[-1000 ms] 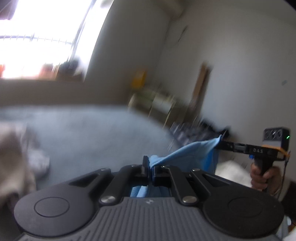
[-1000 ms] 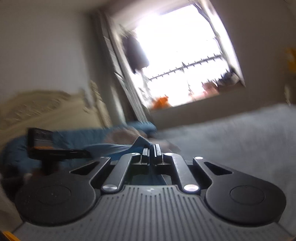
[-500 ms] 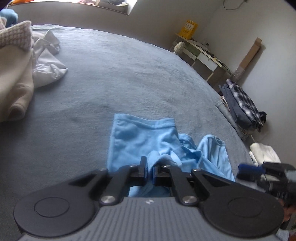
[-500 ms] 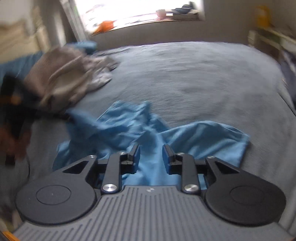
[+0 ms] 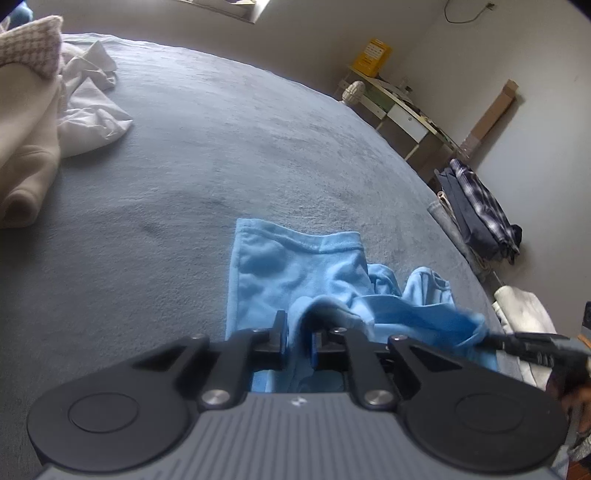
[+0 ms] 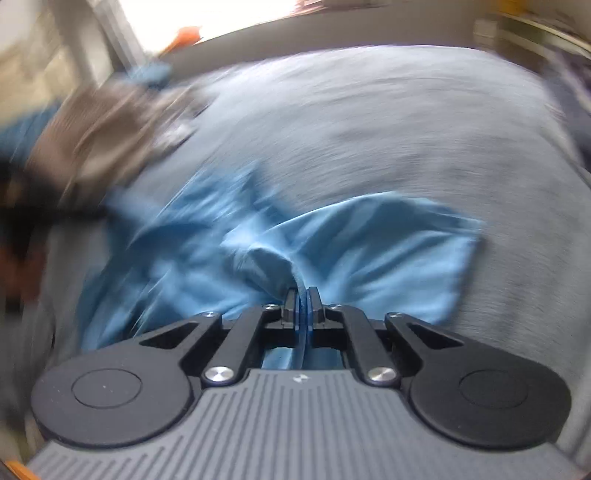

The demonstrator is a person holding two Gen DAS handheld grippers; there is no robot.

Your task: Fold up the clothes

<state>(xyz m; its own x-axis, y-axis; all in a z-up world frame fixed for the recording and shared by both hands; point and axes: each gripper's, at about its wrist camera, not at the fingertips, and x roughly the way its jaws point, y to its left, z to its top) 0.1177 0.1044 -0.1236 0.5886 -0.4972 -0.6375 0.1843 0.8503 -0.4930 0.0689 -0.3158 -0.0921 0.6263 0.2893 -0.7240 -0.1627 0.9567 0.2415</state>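
Grey walls [image 5: 498,48] close in a wide grey-blue bed [image 5: 221,140], a cluttered desk [image 5: 402,107] with a yellow box [image 5: 372,55] stands past its far right corner, daylight pours through the window [image 6: 207,14].

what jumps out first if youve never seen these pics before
The light blue garment lies rumpled on the grey bed, right in front of both cameras. The right tongs are pinched shut on a fold of it, in a blurred view. A pile of pale clothes sits at the bed's far left.
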